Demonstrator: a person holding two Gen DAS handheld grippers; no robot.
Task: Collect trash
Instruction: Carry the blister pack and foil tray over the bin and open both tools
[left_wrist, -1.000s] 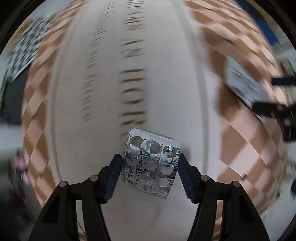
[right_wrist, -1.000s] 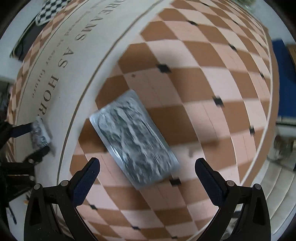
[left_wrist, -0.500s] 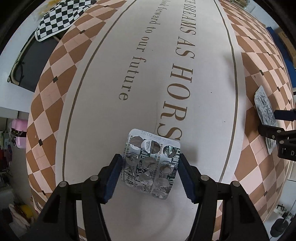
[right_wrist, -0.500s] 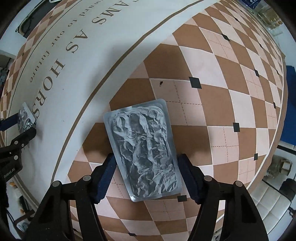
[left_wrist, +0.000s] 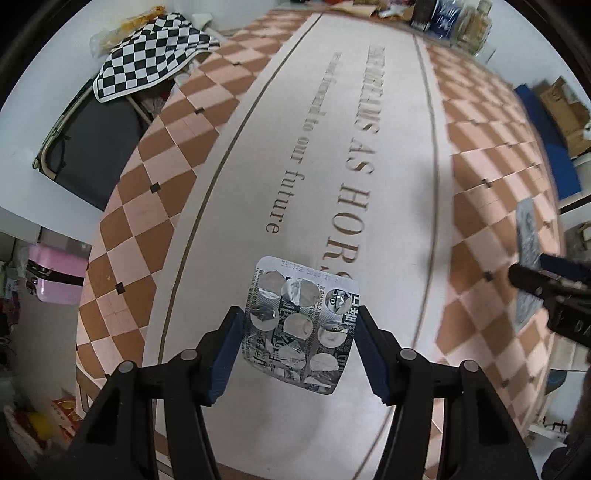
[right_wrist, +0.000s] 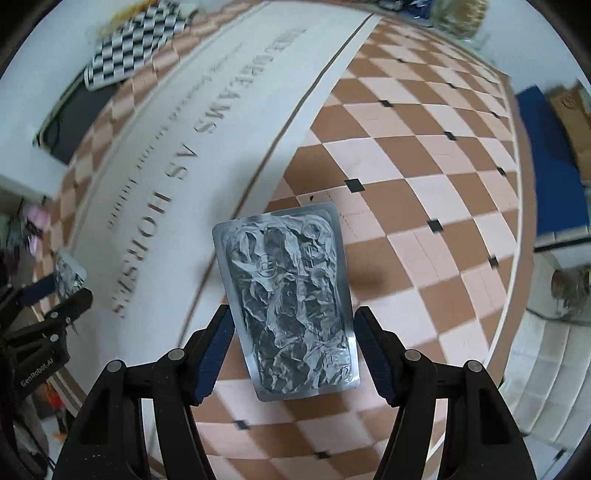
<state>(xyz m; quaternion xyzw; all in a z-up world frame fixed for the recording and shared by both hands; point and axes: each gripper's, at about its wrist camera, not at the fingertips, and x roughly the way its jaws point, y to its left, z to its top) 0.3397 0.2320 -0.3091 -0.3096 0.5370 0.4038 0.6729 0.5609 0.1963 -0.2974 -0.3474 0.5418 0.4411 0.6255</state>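
The left gripper (left_wrist: 298, 349) clamps a punched-out blister pack (left_wrist: 301, 325) above the rug's (left_wrist: 388, 155) lettered middle band; the right gripper (right_wrist: 293, 349) grips a crumpled foil pack (right_wrist: 291, 299) over its checkered border.

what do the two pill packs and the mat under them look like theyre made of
Small blister pack: shiny printed foil, likely on plastic; torn, punched-out pockets glint.
Long blister pack: dull silver-grey foil or foil-backed plastic, heavily crumpled, with a flat sealed rim.
Checkered mat: matte, seemingly soft foam or vinyl; no glare, and fine grid lines are pressed into the squares.
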